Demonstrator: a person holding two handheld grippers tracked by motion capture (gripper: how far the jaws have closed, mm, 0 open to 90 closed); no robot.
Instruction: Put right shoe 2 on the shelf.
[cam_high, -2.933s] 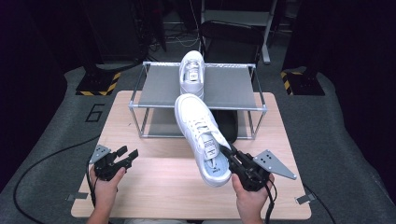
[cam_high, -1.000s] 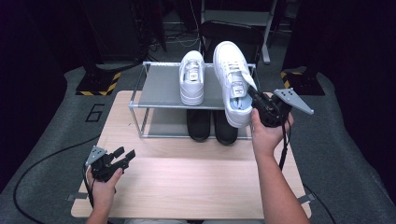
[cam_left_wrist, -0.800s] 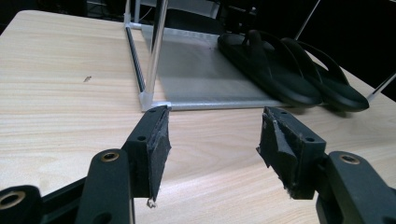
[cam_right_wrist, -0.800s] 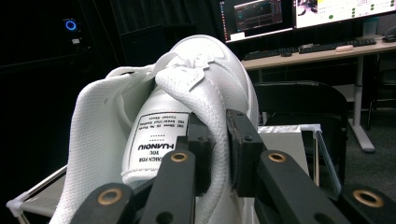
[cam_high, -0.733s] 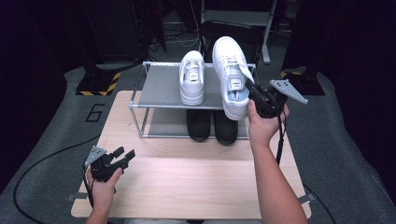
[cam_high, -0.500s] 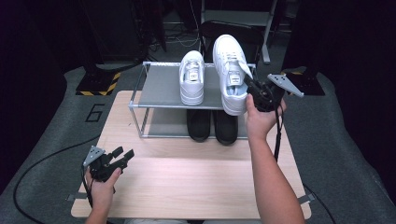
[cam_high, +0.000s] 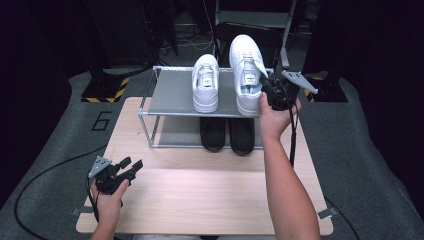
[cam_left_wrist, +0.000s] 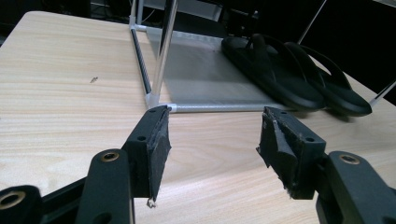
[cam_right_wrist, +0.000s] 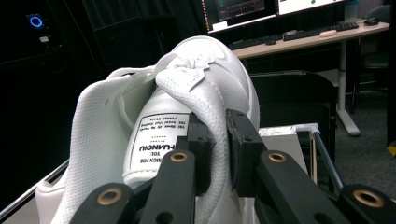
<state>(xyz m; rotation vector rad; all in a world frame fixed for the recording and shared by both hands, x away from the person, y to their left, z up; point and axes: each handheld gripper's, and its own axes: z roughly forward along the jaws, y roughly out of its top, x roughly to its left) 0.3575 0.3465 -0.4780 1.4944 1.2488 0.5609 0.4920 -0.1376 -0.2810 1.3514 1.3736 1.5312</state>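
Observation:
A white sneaker (cam_high: 246, 70) hangs over the right half of the top shelf of the metal rack (cam_high: 170, 95), toe pointing away from me. My right gripper (cam_high: 267, 90) is shut on the sneaker's (cam_right_wrist: 187, 93) side collar; in the right gripper view the right gripper (cam_right_wrist: 219, 135) pinches that padded wall between its jaws. Whether the sole touches the shelf I cannot tell. Its twin sneaker (cam_high: 205, 82) stands on the shelf just to the left. My left gripper (cam_high: 131, 164) rests low over the table's front left corner, and the left gripper (cam_left_wrist: 212, 135) stands open with nothing in it.
A pair of black flip-flops (cam_high: 227, 135) lies on the rack's lower shelf (cam_left_wrist: 205, 79), under the sneakers. The wooden table (cam_high: 200, 185) spreads in front of the rack. A dark chair and desk with monitors stand behind it.
My right gripper has carried the white sneaker farther away over the rack's top shelf and closer beside the other sneaker. The left gripper has stayed put.

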